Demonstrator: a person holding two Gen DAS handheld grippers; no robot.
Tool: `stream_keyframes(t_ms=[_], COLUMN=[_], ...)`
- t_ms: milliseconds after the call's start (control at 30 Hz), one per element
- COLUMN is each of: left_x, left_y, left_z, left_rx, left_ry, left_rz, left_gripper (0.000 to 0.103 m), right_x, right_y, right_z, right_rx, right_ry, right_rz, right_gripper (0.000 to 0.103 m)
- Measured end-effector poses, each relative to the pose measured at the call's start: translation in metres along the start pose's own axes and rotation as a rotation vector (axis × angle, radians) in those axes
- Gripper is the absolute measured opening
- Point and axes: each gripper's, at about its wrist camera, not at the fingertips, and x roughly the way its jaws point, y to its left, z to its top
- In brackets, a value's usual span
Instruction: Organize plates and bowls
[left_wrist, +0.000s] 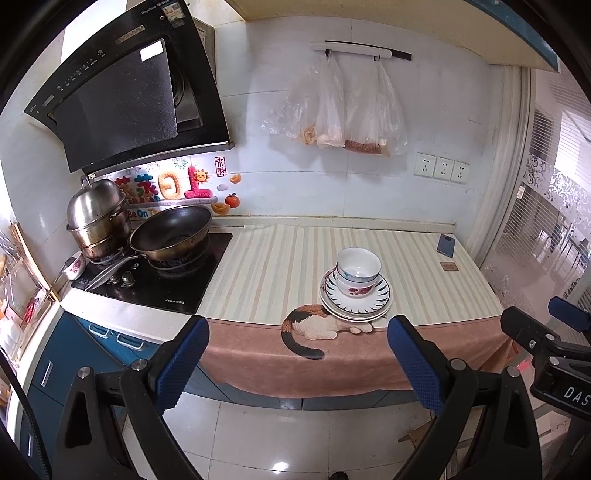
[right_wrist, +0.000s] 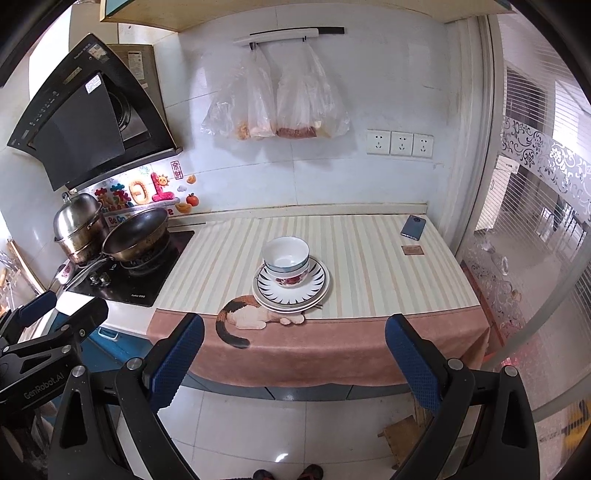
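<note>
Two nested white bowls, the lower one with red flowers, stand on a stack of plates; the top plate has a dark rayed rim. The stack sits near the front of the striped counter cloth. My left gripper is open and empty, held back over the floor in front of the counter. My right gripper is open and empty too, also short of the counter. Each gripper shows at the edge of the other's view, the right one and the left one.
A stove with a wok and a steel steamer pot lies left. A phone and a small card lie at the counter's back right. Bags hang on the wall. A small floral cup stands by the stove.
</note>
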Motion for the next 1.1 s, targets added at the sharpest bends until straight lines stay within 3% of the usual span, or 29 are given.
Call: stream_keyframes(t_ms=[1100], left_x=[-0.003], left_y=[0.01], left_z=[-0.001], left_rx=[0.001], left_ry=[-0.009], left_rz=[-0.005], left_gripper=[0.099], right_x=[0.008], right_y=[0.007], right_z=[0.004], right_rx=[-0.01], right_ry=[0.007], right_rz=[-0.015], right_gripper=[0.101])
